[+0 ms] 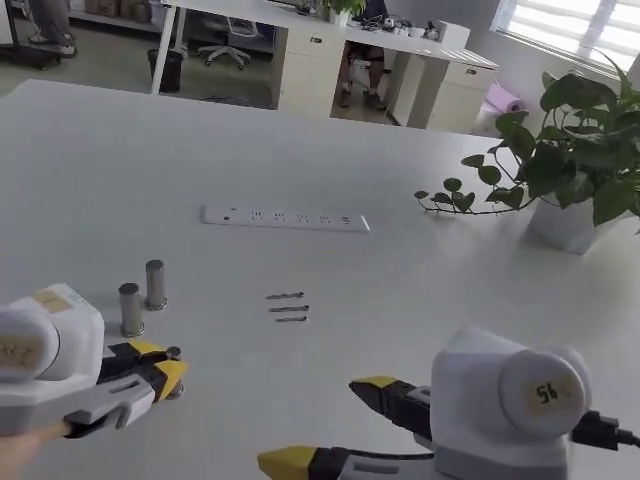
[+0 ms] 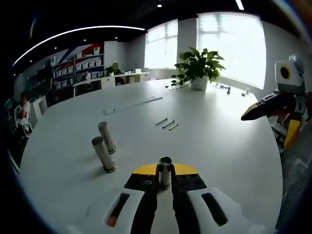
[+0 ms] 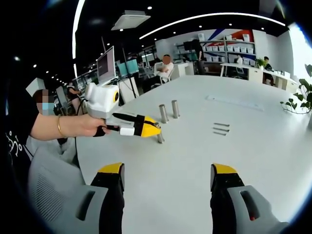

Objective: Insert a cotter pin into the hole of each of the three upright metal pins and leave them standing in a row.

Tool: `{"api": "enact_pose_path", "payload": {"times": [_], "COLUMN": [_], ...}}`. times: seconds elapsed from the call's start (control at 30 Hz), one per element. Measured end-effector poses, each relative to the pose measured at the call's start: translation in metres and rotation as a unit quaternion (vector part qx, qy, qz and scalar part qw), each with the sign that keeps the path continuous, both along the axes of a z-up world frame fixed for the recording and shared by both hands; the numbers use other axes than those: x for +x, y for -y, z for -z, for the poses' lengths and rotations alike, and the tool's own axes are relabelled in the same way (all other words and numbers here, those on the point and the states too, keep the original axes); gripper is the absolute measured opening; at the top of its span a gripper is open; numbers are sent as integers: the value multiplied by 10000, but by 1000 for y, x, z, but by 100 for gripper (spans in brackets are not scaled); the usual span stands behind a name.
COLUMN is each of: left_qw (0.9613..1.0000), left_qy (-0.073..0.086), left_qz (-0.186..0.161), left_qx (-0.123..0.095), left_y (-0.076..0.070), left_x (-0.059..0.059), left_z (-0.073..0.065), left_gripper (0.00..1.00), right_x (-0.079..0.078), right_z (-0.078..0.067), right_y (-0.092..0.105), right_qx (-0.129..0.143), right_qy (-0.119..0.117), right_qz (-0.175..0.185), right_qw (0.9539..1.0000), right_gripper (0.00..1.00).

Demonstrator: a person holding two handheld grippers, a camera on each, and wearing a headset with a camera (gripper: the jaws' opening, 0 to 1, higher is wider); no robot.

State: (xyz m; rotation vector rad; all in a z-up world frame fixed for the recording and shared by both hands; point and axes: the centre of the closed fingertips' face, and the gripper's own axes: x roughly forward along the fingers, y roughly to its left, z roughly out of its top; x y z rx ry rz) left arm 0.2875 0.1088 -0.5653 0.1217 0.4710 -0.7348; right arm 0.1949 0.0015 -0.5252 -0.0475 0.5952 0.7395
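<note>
Left gripper view: pin [image 2: 165, 174] in tool [image 2: 165, 170]

We log a large white worktable [image 1: 120, 160] carrying a white power strip [image 1: 285, 218] and a potted plant [image 1: 575, 170] at its far right. Beyond it stand white desks [image 1: 330, 55], an office chair [image 1: 228, 40] and a blinded window [image 1: 570, 30]. Shelving [image 2: 78, 68] lines one wall under a dark ceiling with curved light strips [image 2: 97, 28].

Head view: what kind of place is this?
Probably an open-plan office. A big white table carries a power strip, there are desks behind it, and a potted plant stands to one side.
</note>
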Motion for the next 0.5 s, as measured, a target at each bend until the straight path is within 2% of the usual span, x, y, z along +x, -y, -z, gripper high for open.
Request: {"api": "enact_pose_path", "payload": {"times": [0.13, 0.2, 0.37, 0.5], "left_qw": [10000, 10000, 10000, 10000], "left_qy": [-11, -61, -50, -59], "left_qz": [-11, -40, -62, -65], "left_qx": [-19, -50, -19, -25], "left_y": [1, 1, 1, 0], "left_x": [0, -1, -1, -2], "left_z": [0, 0, 0, -2], "left_gripper": [8, 12, 20, 27], "right_x": [2, 3, 5, 14], "right_z": [-2, -2, -4, -6], "right_y": [-2, -4, -7, -3], "right_qx": [27, 57, 35, -30], "right_qy": [11, 2, 17, 31], "right_qz": [-20, -18, -106, -189], "right_qw": [10000, 10000, 9999, 9998], "right_gripper": [69, 69, 69, 67]}}
